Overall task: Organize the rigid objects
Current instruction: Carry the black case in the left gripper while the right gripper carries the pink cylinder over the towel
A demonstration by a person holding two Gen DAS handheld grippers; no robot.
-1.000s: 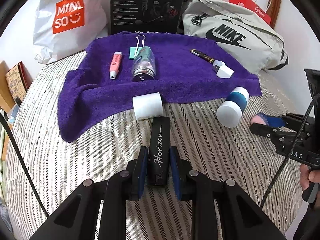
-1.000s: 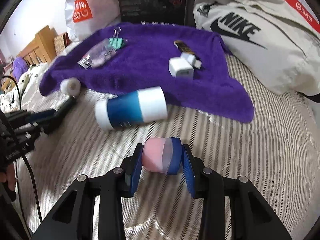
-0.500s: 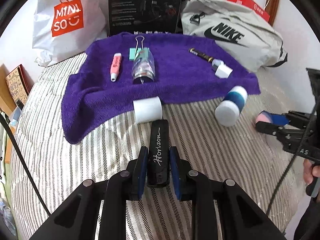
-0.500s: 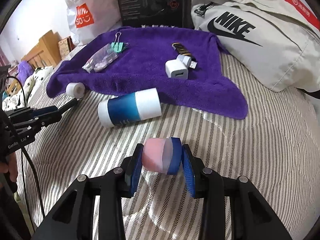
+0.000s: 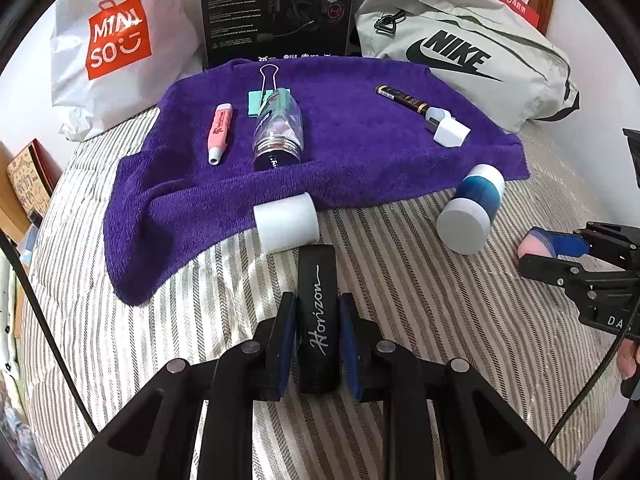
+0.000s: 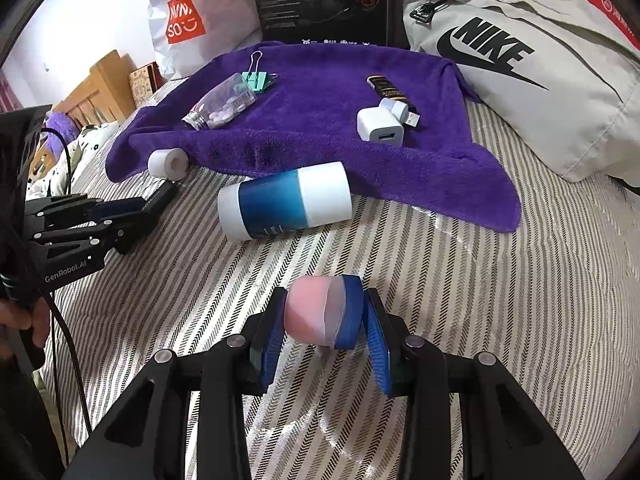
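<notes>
My left gripper [image 5: 318, 320] is shut on a black "Horizon" case [image 5: 318, 312], held just above the striped bed, right in front of a white roll [image 5: 286, 220]. My right gripper [image 6: 324, 320] is shut on a pink and blue capsule [image 6: 320, 308]; it also shows in the left wrist view [image 5: 536, 242]. A blue and white bottle [image 6: 286, 204] lies on the bed ahead of the capsule. The purple towel [image 5: 360, 160] holds a pink highlighter [image 5: 219, 132], a clear pill bottle [image 5: 280, 136], a teal binder clip [image 5: 262, 96], a dark marker [image 5: 404, 100] and a white charger [image 5: 450, 132].
Behind the towel stand a Miniso bag [image 5: 116, 48], a black box [image 5: 276, 8] and a grey Nike bag [image 5: 460, 60]. The bed edge falls off at the left, with a wooden frame [image 6: 100, 84] beyond. A black cable [image 5: 40, 320] hangs at the left.
Both grippers have pulled back a little from the towel while keeping their hold. The objects on the towel and the bottle have not moved.
</notes>
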